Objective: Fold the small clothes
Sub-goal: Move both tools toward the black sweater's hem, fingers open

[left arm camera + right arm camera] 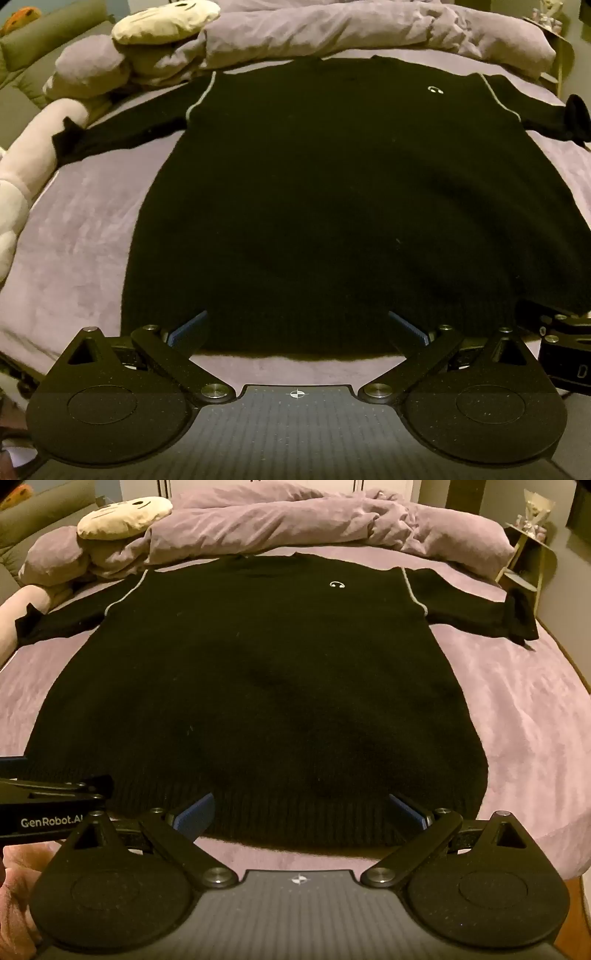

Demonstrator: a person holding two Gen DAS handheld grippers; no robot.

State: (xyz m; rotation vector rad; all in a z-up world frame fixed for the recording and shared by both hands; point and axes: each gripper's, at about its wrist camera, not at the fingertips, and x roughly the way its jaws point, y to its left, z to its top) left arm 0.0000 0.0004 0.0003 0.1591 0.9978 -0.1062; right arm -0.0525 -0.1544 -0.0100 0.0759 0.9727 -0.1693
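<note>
- One black sweater (332, 206), which we find flat on the purple bedspread (74, 266), sleeves out, hem nearest us.
- One crumpled duvet (351, 29) behind its collar; one cream face cushion (166, 20) beside that.
- Two grippers: left gripper (297, 325) and right gripper (301, 808), fingers spread wide at the hem.

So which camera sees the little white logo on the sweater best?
The right wrist view: the logo looks bigger and clearer on the black sweater. The left wrist view shows it too, just smaller and farther off.
</note>
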